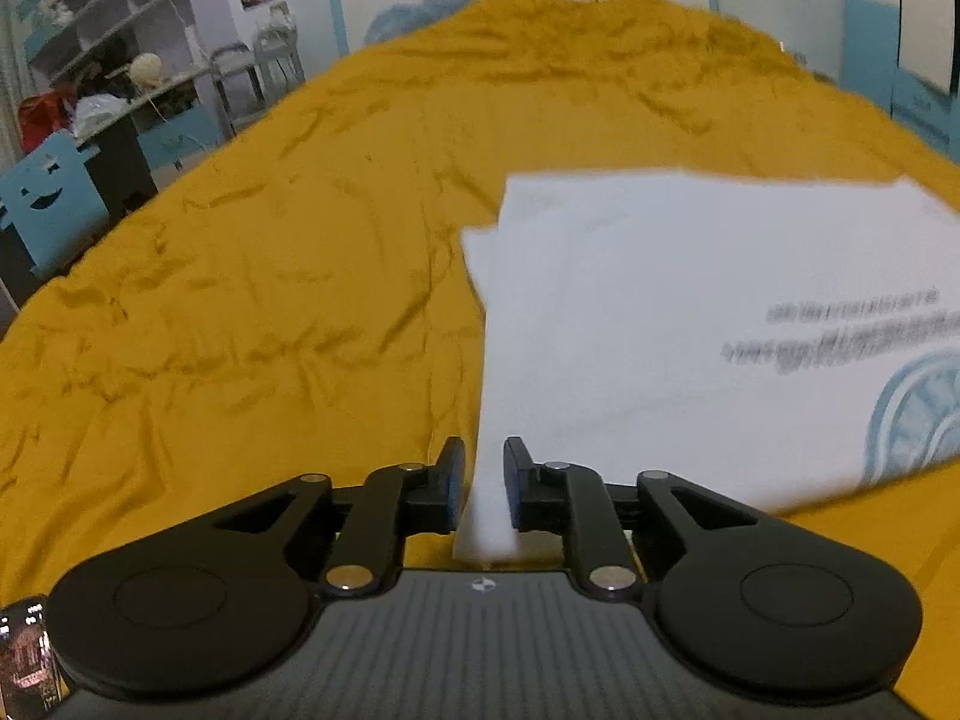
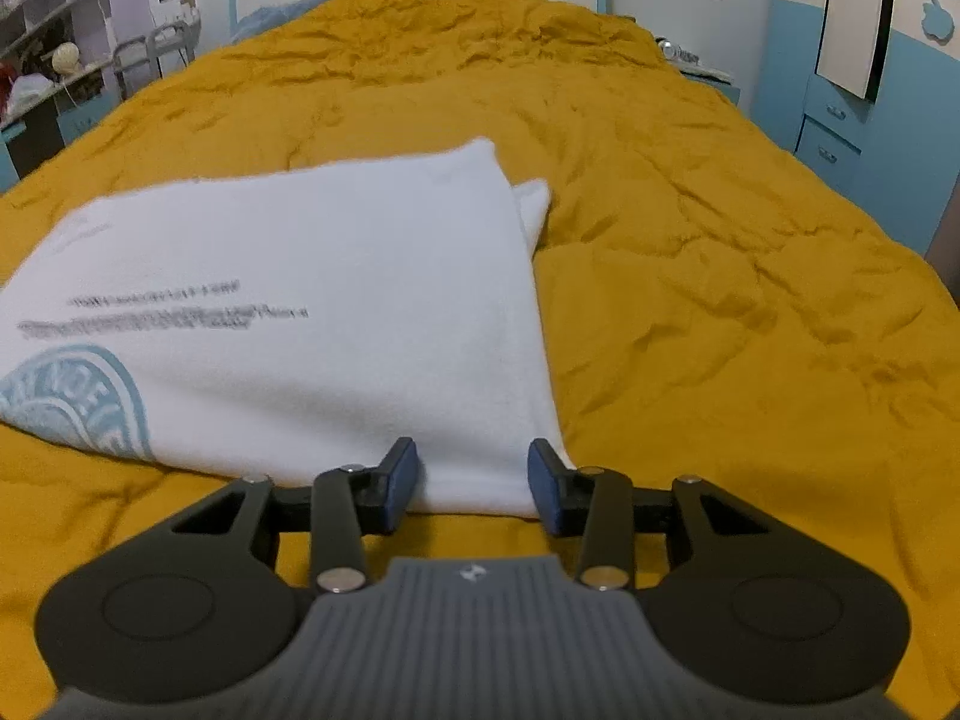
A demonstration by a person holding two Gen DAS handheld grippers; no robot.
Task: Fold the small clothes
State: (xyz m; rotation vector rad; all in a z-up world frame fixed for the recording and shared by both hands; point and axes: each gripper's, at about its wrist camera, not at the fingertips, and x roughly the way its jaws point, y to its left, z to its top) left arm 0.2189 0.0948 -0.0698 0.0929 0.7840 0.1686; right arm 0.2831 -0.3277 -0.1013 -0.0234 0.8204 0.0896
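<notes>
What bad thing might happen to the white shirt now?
1. The left gripper pinches only a thin corner of the white shirt, so the cloth might slip out.
2. The right gripper is open around the other corner, not clamped. If only the left side lifts, the fold may come out crooked.
3. The yellow bedspread is wrinkly and soft, so an open finger might snag it along with the shirt.

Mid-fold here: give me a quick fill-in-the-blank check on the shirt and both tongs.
1. The white shirt lies on a ____-coloured bedspread.
2. The left tongs are pinching the shirt's ____ fabric.
3. The right tongs are ____, straddling the shirt's near edge.
4. The round logo is printed in light ____.

Missing words: mustard; white; open; blue
</notes>
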